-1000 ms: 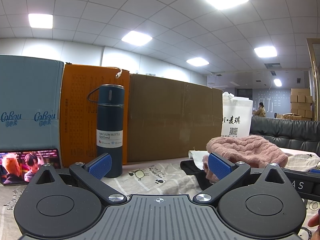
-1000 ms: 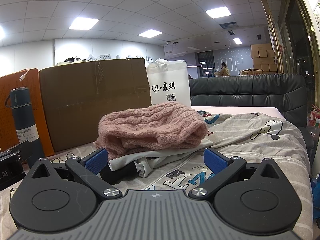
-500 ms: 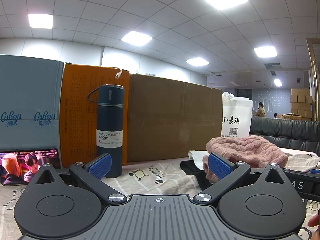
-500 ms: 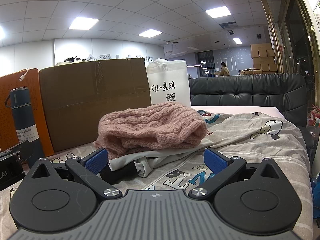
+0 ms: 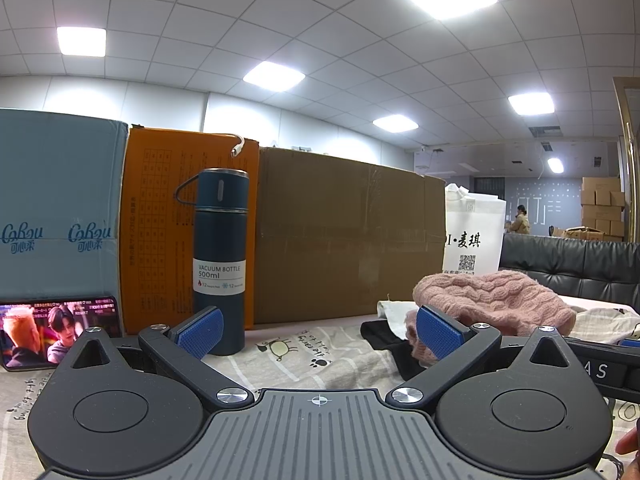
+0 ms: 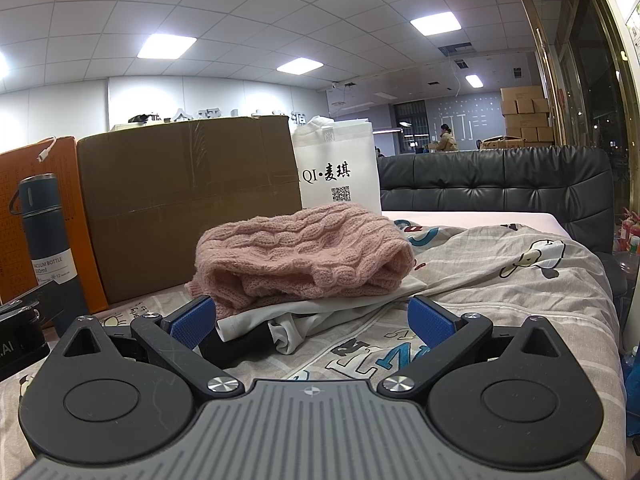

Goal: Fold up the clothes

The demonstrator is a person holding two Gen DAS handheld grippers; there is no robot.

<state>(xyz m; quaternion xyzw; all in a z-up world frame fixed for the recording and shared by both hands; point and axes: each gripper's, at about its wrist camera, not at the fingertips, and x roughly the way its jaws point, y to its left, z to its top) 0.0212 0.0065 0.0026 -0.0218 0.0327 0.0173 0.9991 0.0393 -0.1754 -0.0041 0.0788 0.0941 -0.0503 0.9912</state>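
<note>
A pink cable-knit sweater lies folded on top of a white garment and a black garment, stacked on the cartoon-print sheet. The pile also shows in the left wrist view, with the pink sweater at the right. My right gripper is open and empty, low over the sheet just in front of the pile. My left gripper is open and empty, left of the pile, pointing at the boxes.
A dark blue vacuum bottle stands before an orange box, a brown cardboard box and a light blue box. A phone plays video at left. A white bag and black sofa stand behind.
</note>
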